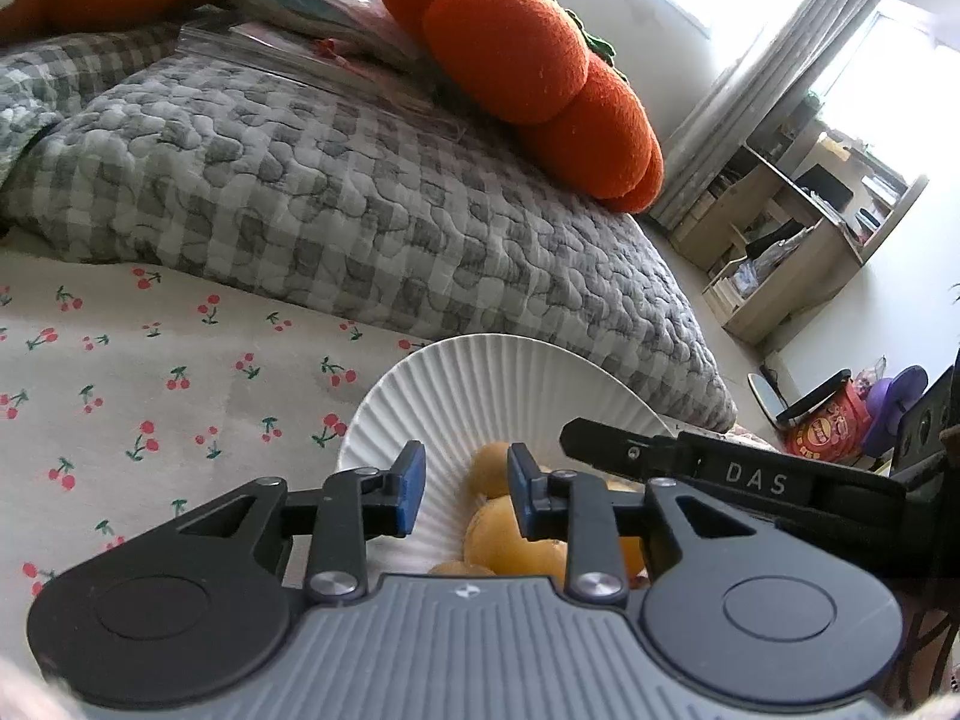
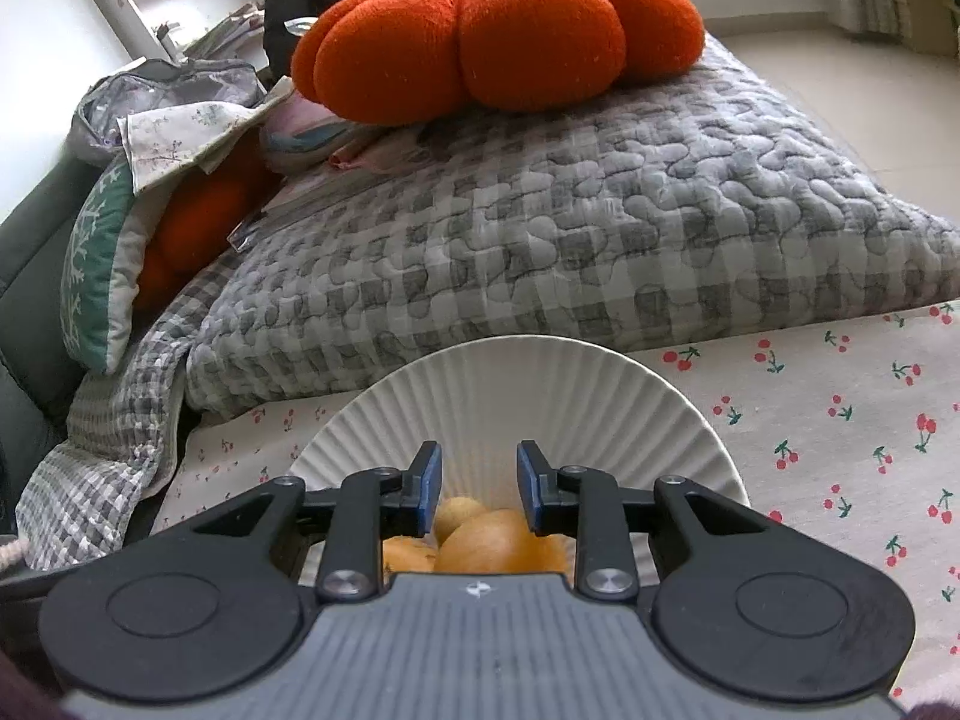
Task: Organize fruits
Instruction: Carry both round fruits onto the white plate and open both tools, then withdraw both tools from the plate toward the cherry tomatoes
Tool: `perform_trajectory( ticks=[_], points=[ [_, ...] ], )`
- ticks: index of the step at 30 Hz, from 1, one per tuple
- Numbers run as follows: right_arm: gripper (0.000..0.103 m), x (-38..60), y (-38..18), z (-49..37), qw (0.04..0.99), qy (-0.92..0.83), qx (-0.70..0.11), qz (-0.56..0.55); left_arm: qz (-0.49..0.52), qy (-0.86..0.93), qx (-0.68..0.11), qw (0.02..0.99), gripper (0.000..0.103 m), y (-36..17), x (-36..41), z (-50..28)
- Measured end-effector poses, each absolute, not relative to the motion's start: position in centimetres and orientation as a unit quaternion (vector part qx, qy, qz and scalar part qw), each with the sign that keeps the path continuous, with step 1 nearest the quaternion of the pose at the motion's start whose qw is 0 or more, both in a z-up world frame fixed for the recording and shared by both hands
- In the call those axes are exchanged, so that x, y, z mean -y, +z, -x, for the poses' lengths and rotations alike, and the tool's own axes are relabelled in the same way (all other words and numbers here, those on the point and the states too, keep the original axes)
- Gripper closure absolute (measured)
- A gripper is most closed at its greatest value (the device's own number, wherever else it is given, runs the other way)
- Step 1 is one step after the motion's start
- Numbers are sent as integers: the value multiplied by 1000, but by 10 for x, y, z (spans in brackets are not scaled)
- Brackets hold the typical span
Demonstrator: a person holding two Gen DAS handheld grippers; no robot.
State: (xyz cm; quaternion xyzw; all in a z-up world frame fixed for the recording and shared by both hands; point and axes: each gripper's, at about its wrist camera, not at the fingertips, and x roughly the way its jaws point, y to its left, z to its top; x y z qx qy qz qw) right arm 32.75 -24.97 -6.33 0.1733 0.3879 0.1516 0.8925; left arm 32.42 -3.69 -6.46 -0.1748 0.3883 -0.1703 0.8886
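A white ribbed plate (image 1: 480, 378) sits on a cherry-print cloth (image 1: 150, 396) and holds several yellow-orange fruits (image 1: 510, 534). My left gripper (image 1: 467, 489) is open and empty, just above the fruits. The right gripper's black finger (image 1: 624, 450) reaches in from the right over the plate. In the right wrist view the same plate (image 2: 540, 396) shows with the fruits (image 2: 498, 540) under my open, empty right gripper (image 2: 479, 483). The fruits are partly hidden by both gripper bodies.
A grey checked quilt (image 1: 360, 192) lies folded behind the plate, with an orange pumpkin cushion (image 2: 498, 30) on top. A wooden shelf (image 1: 792, 240) and a red snack tub (image 1: 828, 420) stand on the floor at the right.
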Motion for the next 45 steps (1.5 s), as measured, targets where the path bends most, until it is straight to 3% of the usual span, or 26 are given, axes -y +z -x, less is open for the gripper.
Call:
perform_trajectory(
  ticks=[18,45],
  points=[
    [71,207,-16,-276,905,163,-378,-105,147,-145,-366,907,76,-4,-5,-237],
    [55,214,-11,-142,910,135,-388,-59,40,-103,-370,922,71,-15,-12,-120]
  ],
)
